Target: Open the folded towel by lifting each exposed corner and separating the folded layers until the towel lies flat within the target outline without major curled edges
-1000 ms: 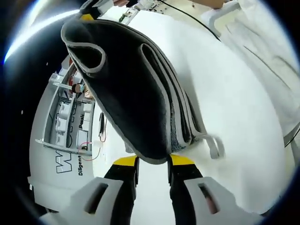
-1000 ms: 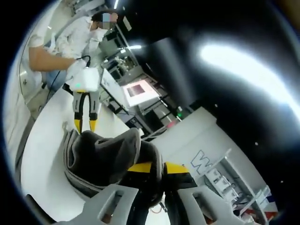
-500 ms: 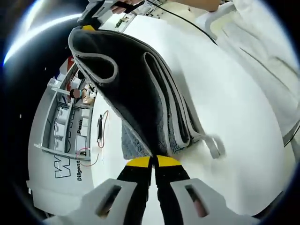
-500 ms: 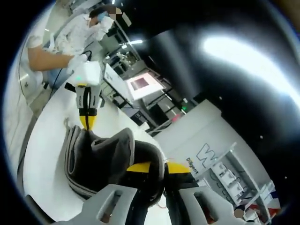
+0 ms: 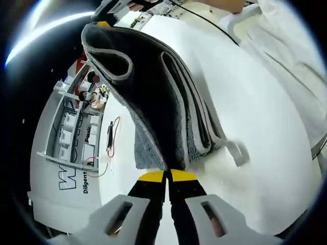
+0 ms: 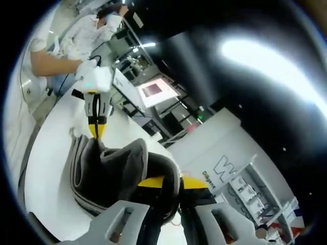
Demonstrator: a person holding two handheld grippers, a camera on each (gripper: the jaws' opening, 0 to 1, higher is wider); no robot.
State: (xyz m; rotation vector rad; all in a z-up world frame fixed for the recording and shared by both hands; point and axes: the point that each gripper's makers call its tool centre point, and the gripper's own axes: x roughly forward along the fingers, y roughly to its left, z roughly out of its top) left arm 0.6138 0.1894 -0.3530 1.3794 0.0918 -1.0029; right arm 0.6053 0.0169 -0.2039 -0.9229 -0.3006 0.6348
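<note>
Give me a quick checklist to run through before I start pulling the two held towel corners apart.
1. Left gripper shut on a towel corner: ok, its fingers meet on the edge.
2. Right gripper holding the opposite end: ok, cloth bunches over its fingers.
3. Layers separated: not ok, several folds are stacked together.
4. Towel flat on the white table: not ok, it hangs raised between the grippers.
5. Edges uncurled: not ok, the far hem curls into a loop.
6. Target outline position: cannot tell.

Dk grey towel w/ lt grey edging, white table
</note>
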